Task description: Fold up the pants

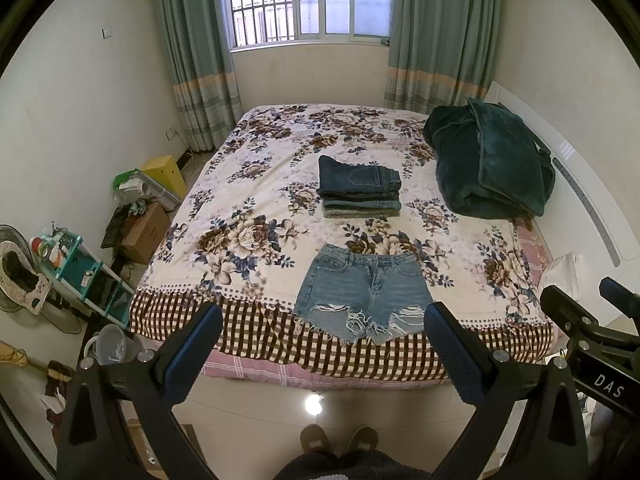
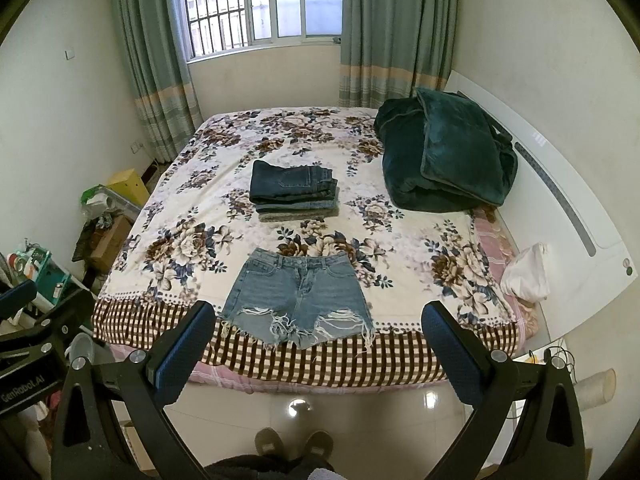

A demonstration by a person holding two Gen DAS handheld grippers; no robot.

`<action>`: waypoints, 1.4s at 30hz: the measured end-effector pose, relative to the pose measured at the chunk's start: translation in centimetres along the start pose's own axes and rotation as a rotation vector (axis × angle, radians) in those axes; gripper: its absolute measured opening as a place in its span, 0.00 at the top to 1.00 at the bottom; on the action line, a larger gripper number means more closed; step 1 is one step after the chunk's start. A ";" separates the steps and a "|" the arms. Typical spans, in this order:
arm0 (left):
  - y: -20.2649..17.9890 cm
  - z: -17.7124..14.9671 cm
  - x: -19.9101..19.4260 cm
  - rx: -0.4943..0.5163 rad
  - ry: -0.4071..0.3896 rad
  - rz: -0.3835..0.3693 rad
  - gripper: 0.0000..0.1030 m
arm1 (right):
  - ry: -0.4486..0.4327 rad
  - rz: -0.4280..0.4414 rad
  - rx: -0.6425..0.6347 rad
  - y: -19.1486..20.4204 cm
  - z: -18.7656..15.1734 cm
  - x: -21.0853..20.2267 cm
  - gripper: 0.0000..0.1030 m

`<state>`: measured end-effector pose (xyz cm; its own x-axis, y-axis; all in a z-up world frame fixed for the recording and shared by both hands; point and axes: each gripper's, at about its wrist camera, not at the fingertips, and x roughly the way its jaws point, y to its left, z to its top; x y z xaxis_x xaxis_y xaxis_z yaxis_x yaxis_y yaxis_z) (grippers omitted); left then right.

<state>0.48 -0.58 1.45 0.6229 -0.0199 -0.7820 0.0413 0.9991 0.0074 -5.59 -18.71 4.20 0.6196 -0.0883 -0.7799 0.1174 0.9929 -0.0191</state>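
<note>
One pair of light blue denim shorts (image 1: 362, 294) is lying flat and spread out on the bed (image 1: 248, 320), near the front edge, w/ the ragged leg ends hanging a bit over the checked strip. Waistband is pointing away from the person. No fold is showing in it yet, so this pair looks not started. Just behind it, a stack of folded jeans (image 1: 360, 190) is sitting neat, approx. in the middle of the bed. That part looks done, I think.

The left gripper (image 1: 322, 326) is hanging in the air in front of the bed, fingers spread wide, holding nothing. The right gripper (image 2: 318, 324) is doing the same: spread wide, not touching the shorts. Both are sitting low and near the shorts' ragged ends, but apart from the cloth.

What's left, as I judge it: grab the shorts, fold them, maybe put them on the stack.

Other stuff: a big dark green blanket (image 1: 490, 164) is bunched at the far right of the bed, well apart from the shorts. A white bag (image 2: 526, 272) is lying by the bed's right side. Boxes & a small teal shelf (image 1: 86, 264) are crowding the floor on the left. Nothing is lying on the shorts or blocking the way to them. The loose threads could snag, maybe.
</note>
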 end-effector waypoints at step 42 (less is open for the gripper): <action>-0.1 1.5 2.6 0.025 0.035 -0.036 0.00 | 0.033 -0.020 0.047 1.7 0.9 -0.7 0.00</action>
<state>3.25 -0.84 0.41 0.5932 -0.0538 -0.8032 0.0829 0.9965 -0.0055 -5.12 -16.99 5.27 0.5909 -0.1047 -0.7999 0.1664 0.9860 -0.0061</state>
